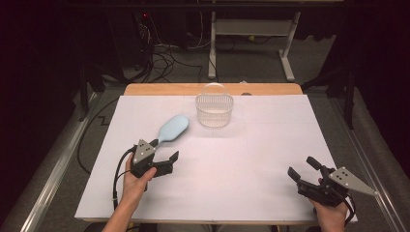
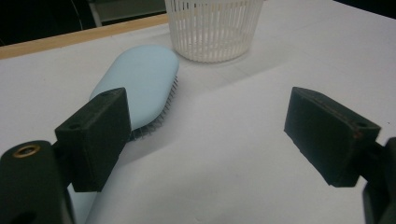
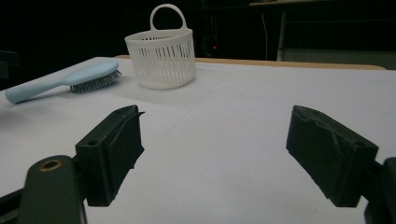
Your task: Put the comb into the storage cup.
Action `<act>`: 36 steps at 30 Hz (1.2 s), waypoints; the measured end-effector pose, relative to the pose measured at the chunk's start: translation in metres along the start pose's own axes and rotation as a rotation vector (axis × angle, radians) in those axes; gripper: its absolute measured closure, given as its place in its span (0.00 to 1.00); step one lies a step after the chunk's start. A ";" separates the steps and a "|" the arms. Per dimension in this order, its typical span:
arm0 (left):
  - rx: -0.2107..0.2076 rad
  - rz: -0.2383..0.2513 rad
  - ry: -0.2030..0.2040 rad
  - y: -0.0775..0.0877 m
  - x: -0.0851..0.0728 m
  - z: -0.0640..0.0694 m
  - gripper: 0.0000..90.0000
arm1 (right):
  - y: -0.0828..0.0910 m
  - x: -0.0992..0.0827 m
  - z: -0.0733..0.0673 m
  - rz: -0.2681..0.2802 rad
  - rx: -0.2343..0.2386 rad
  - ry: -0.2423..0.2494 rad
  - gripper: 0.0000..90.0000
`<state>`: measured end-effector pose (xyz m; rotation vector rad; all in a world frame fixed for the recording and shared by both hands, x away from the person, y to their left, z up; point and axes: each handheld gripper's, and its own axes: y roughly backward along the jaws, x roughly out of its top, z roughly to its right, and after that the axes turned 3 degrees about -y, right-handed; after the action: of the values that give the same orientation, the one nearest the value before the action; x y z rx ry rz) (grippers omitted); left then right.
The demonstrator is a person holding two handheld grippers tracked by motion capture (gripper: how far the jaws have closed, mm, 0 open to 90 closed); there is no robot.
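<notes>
The work in hand is judged to be the pick-up of the light blue hairbrush (image 1: 172, 128), which lies bristles down on the white worktop (image 1: 232, 183), left of centre, with its handle pointing toward the left gripper (image 1: 165, 159) and its head near the white slatted basket (image 1: 214, 109) at the far edge. The left gripper is held with its jaws wide apart and nothing between them, just beside the end of the handle; the right gripper (image 1: 302, 174) is likewise spread wide and empty, well apart from the brush at the near right corner. For a sound grasp, the left gripper would best be shifted toward the brush until the narrow handle sits squarely between the pads, lowered close to the worktop, and closed across the handle rather than over the rounded head, so that the brush is not tipped or pushed toward the basket. In the left gripper view, the bristles (image 2: 161, 114) under the head are seen close up, and the brush is found off to the side of one jaw, not between the two. In the right gripper view, the full side profile of the brush (image 3: 70, 80) and the basket's raised loop handle (image 3: 167, 16) are made plain, which the high view flattens.
</notes>
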<state>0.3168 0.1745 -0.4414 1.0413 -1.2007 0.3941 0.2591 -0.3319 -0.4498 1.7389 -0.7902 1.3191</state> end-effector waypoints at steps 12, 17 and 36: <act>0.007 -0.024 -0.008 -0.004 0.010 -0.008 0.22 | 0.000 0.000 0.000 0.001 0.001 -0.002 0.21; 0.016 -0.042 -0.018 -0.006 0.014 -0.010 0.23 | 0.000 0.000 0.000 0.000 0.001 -0.001 0.21; 0.047 -0.224 -0.002 -0.010 0.029 -0.024 0.25 | -0.001 0.000 0.001 -0.003 0.005 -0.003 0.21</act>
<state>0.3488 0.1820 -0.4203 1.2030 -1.0678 0.2470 0.2600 -0.3321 -0.4502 1.7460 -0.7866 1.3175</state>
